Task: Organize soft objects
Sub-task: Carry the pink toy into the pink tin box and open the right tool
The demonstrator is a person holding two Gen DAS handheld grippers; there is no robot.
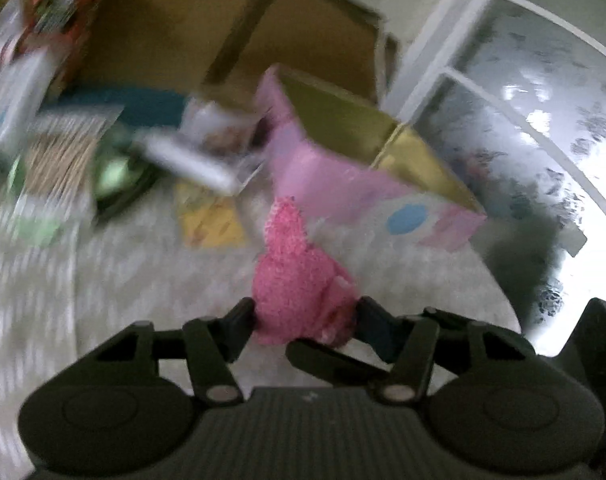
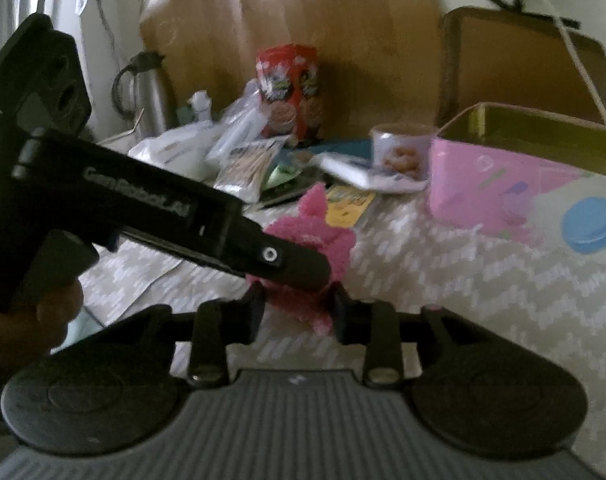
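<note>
A fluffy pink soft toy (image 1: pixel 291 276) hangs in my left gripper (image 1: pixel 305 320), whose fingers are shut on its lower end above the white patterned cloth. In the right wrist view the same pink toy (image 2: pixel 323 240) is also pinched between the fingers of my right gripper (image 2: pixel 297 306). The left gripper (image 2: pixel 303 266) reaches in from the left and holds the toy from above. An open pink box (image 1: pixel 343 168) with a yellow-green inside stands just behind the toy; it also shows at the right in the right wrist view (image 2: pixel 483 184).
Clutter lies behind: a red snack canister (image 2: pixel 289 88), plastic packets (image 2: pixel 243 164), a yellow card (image 2: pixel 349 204), a cookie tub (image 2: pixel 401 148) and a metal kettle (image 2: pixel 147 92). Brown cardboard (image 2: pixel 303 20) lines the back. The left view is motion-blurred.
</note>
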